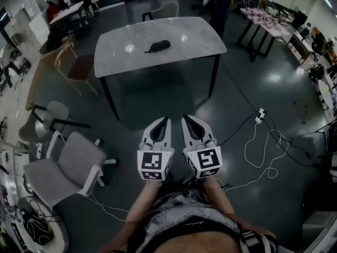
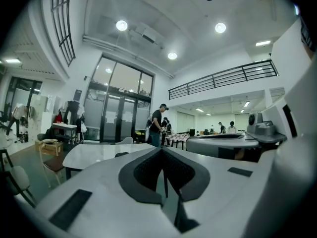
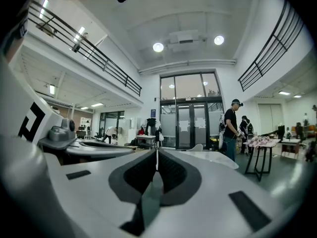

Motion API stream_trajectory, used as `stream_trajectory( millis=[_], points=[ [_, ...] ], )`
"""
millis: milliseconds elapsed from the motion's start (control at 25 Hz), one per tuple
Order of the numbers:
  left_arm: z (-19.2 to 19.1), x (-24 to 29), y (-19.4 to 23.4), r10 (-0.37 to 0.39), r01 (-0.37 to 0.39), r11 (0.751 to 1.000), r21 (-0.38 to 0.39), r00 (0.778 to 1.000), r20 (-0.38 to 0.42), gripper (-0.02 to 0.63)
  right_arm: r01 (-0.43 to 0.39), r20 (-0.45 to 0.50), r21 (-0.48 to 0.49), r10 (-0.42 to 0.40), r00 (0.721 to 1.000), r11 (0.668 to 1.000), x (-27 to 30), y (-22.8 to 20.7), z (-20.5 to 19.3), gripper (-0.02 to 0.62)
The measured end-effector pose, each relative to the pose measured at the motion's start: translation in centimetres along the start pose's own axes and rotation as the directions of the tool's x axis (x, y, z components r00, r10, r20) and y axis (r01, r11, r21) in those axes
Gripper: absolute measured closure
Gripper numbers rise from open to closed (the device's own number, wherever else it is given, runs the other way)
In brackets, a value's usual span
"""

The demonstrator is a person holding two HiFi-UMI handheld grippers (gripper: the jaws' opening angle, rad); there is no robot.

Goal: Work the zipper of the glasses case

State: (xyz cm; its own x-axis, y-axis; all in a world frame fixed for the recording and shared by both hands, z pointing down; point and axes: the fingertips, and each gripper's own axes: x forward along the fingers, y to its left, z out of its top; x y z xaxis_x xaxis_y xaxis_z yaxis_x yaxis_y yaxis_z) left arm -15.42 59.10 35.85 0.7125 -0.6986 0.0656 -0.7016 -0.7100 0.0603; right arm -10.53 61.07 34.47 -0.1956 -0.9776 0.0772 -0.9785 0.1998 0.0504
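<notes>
A dark glasses case (image 1: 158,46) lies near the middle of a white marble-top table (image 1: 200,38), well ahead of me across the floor. Both grippers are held side by side in front of my body, far short of the table. My left gripper (image 1: 165,119) is shut with nothing between its jaws. My right gripper (image 1: 187,119) is shut and empty too. In the left gripper view the shut left gripper (image 2: 162,150) points level toward the table (image 2: 99,152). In the right gripper view the shut right gripper (image 3: 157,155) points at the table edge (image 3: 218,158).
A grey office chair (image 1: 63,170) stands at my left, another chair (image 1: 45,117) behind it. A wooden chair (image 1: 73,65) sits by the table's left end. A white power strip (image 1: 260,115) and cables (image 1: 263,157) lie on the floor at right. A person (image 3: 230,128) stands by a far table (image 1: 268,22).
</notes>
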Motion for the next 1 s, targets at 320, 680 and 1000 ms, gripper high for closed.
stream_trajectory(
  millis=[320, 680, 1000],
  points=[
    [-0.3, 2.7, 4.8, -0.040, 0.041, 0.999, 0.034, 0.999, -0.027, 0.604, 0.011, -0.028, 0.010, -0.011, 1.000, 1.000, 6.0, 0.9, -0.5, 0.532],
    [-0.2, 4.8, 8.5, -0.057, 0.058, 0.998, 0.002, 0.998, -0.038, 0.604, 0.000, -0.057, 0.019, 0.002, 0.998, 1.000, 10.3, 1.8, -0.9, 0.532],
    [-0.3, 7.7, 9.8, -0.055, 0.054, 0.998, -0.024, 0.997, -0.061, 0.604, 0.001, -0.086, 0.018, 0.001, 0.996, 1.000, 12.6, 0.1, -0.8, 0.532]
  ],
)
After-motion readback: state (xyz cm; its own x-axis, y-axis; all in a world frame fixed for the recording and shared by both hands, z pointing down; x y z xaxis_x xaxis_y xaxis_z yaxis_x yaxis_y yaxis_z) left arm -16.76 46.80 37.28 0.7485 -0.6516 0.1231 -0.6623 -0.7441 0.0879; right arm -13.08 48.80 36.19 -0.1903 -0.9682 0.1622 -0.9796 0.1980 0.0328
